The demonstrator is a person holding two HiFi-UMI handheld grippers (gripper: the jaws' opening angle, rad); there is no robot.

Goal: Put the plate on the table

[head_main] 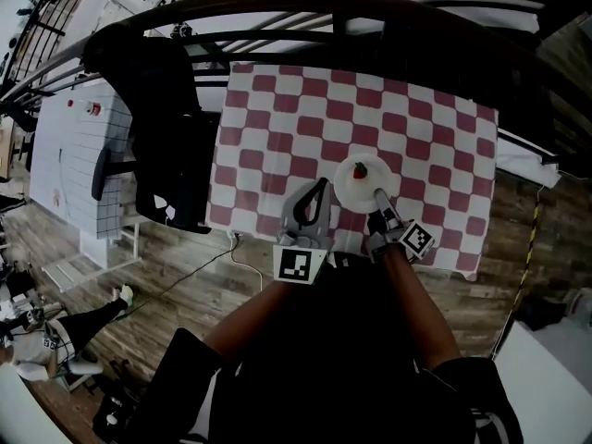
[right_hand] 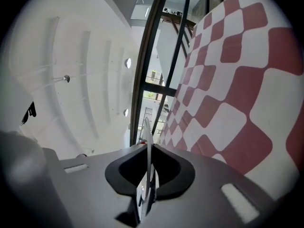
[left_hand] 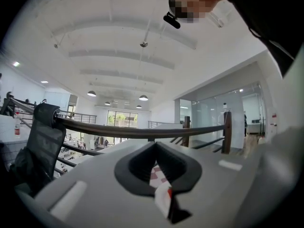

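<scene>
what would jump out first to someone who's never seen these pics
The red-and-white checked tablecloth fills the middle of the head view. Toward its near edge is a white plate with a small red item on it, and the right gripper is shut on the plate's near rim. The left gripper is just left of the plate, holding nothing.

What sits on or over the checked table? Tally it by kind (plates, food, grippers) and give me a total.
plate: 1
red piece of food on the plate: 1
grippers: 2, the left gripper and the right gripper
Total: 4
</scene>
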